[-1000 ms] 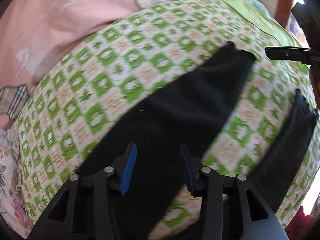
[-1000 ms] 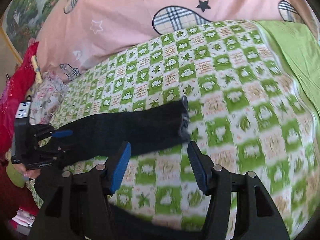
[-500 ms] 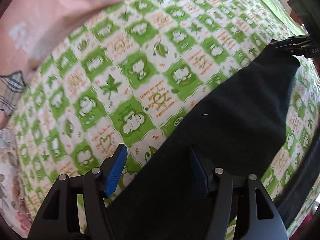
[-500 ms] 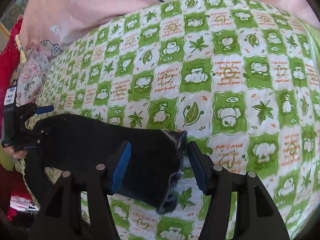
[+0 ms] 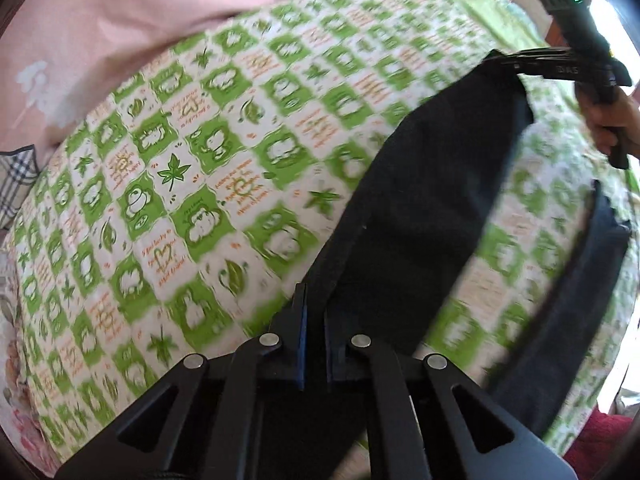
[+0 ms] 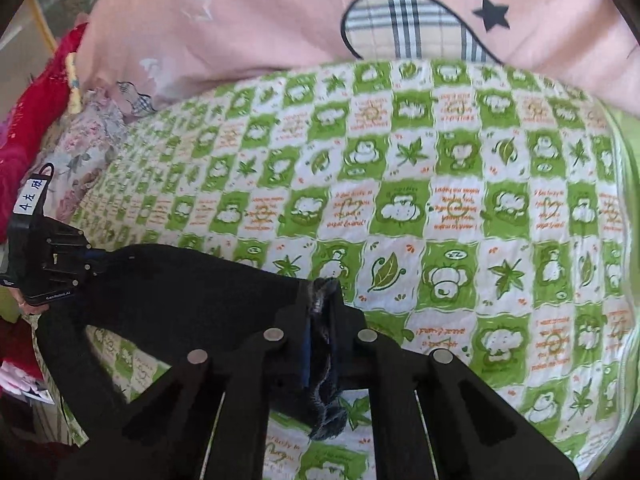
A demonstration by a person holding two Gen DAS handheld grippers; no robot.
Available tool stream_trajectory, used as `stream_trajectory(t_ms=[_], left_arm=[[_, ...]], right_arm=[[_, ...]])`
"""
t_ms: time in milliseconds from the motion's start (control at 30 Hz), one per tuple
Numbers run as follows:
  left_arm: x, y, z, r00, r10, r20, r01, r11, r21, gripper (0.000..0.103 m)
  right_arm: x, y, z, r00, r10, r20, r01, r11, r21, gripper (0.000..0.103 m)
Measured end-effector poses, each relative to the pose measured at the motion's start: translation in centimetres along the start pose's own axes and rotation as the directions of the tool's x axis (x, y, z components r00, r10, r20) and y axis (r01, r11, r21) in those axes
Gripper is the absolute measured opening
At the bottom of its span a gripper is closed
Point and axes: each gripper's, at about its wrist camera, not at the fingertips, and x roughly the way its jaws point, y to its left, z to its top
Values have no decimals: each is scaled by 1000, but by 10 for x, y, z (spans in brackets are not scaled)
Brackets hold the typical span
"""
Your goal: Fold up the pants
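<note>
One pair of black pants, lying across a bed covered by one green-and-white checked sheet printed with leaves and small animals. Two legs of the pants are visible in the left wrist view: one wide dark band running from the near tongs up toward the far tongs, and a second narrower band off to the right edge, apart from the first, with sheet showing between them.

Two tongs, one in each hand. Left tongs: jaws have just clamped together, blue pads almost meeting, a fold of black cloth pinched between them at the near end of the wide leg. Right tongs: jaws likewise just closed, pinching the bunched, frayed-looking hem end of that same leg, which hangs a little below the pads.

Each tong also shows in the other's view: the right one at the upper right, held by a hand, gripping the far corner of the leg; the left one at the far left, with a white label on its body, at the other end of the cloth.

One pink quilt with a plaid patch and one black star lies behind the sheet. Red fabric and a floral cloth sit at the left edge of the bed.
</note>
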Motion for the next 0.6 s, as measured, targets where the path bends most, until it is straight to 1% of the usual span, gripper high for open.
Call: stream_trajectory(t_ms=[133, 167, 233, 367, 500, 600], left_arm=[[-26, -25, -23, 999, -19, 35, 20, 1000, -17, 4], [-29, -28, -28, 999, -22, 41, 23, 1000, -20, 4], [-40, -49, -43, 998, -28, 52, 30, 999, -25, 3], [-57, -66, -73, 996, -61, 70, 65, 997, -48, 3], [-73, -92, -95, 993, -80, 88, 84, 996, -42, 3], [-80, -107, -105, 991, -90, 100, 93, 995, -31, 3]], right_arm=[[-23, 7, -14, 999, 40, 29, -38, 997, -69, 8], [-32, 9, -21, 998, 54, 38, -50, 995, -91, 7], [-44, 12, -34, 996, 73, 50, -67, 990, -125, 7], [-68, 20, -67, 993, 107, 57, -96, 980, -172, 7], [-86, 28, -98, 994, 103, 47, -91, 974, -209, 7], [-100, 34, -118, 994, 95, 54, -80, 969, -233, 7]])
